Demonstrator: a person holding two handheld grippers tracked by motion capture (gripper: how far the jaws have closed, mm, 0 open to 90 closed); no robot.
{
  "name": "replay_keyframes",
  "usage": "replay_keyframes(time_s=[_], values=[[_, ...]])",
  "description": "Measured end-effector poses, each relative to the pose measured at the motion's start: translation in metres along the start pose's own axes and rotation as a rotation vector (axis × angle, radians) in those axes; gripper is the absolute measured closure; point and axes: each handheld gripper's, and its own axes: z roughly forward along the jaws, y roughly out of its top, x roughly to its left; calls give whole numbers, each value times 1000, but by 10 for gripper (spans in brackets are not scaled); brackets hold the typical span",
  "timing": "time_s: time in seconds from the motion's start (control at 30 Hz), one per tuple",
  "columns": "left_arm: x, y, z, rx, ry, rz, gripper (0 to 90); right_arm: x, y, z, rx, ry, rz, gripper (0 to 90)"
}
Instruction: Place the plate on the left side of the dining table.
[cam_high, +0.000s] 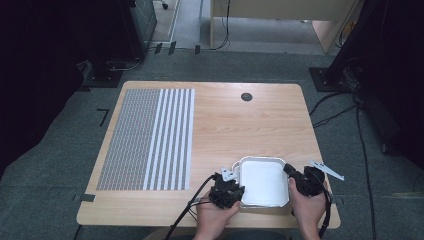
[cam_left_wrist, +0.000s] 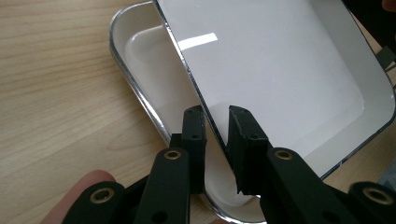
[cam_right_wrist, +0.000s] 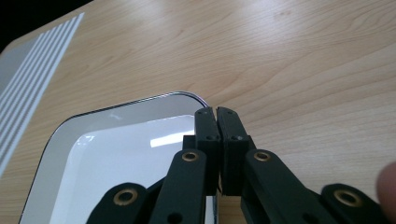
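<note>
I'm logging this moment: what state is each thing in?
Upper tray: lifted, tilted over the lower one.
Lower tray: flat on the table, empty.
Left tool: jaws astride the upper tray's rim.
Right tool: shut on that tray's rim.
Striped mat: flat, bare.

The high view is evenly lit from above, the table (cam_high: 240, 125) bright while the upper left and right corners of the frame fall to near black. It is soft and slightly grainy. In the left gripper view a white glare bar sits on the lid (cam_left_wrist: 280, 70) at upper centre (an overhead lamp reflected), and the near jaws are blurred. The right gripper view shows a similar glint on the lid, lower left.
</note>
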Motion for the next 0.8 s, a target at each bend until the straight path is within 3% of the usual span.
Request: replay_keyframes(time_s=[0.4,0.8], values=[[23,5,-28,-36,6,4,785,34,7,2,-17,36,-31,897],[52,4,-53,-64,29,-12,788,72,8,17,-4,53,-68,896]])
